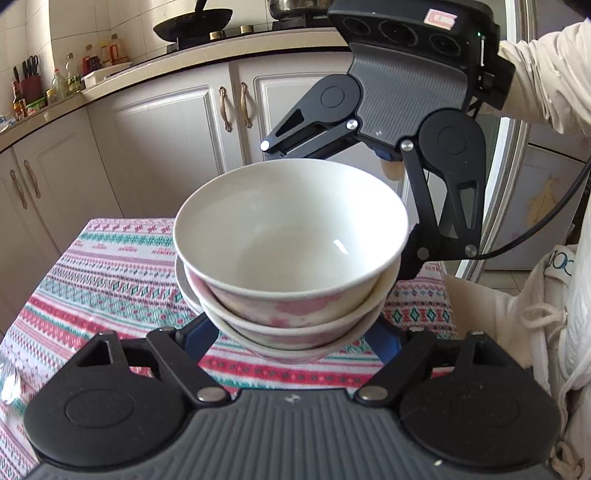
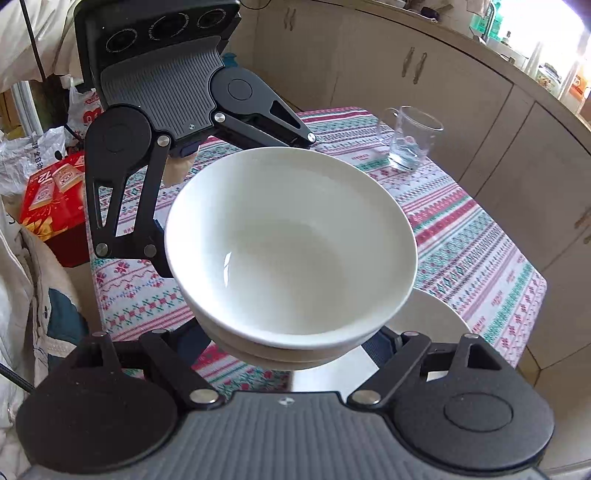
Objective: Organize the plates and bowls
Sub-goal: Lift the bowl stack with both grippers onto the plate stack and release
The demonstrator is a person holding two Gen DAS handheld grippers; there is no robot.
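A stack of three white bowls point(image 1: 291, 229) with pink marks on the outside hangs above the patterned tablecloth point(image 1: 110, 280). My left gripper point(image 1: 293, 334) is shut on the lower bowls from the near side, one blue finger point(image 1: 201, 332) on each flank. My right gripper point(image 2: 288, 343) is shut on the same stack point(image 2: 291, 240) from the opposite side. Each wrist view shows the other gripper's black linkage beyond the bowls' far rim. A white plate point(image 2: 432, 321) lies on the table under and to the right of the stack.
A glass mug point(image 2: 410, 140) stands near the table's far corner. Cream cabinets point(image 1: 177, 129) and a counter with a wok point(image 1: 192, 24) lie beyond the table. A red box point(image 2: 51, 199) and bags sit beside it. A person's pale sleeve point(image 1: 546, 85) is on the right.
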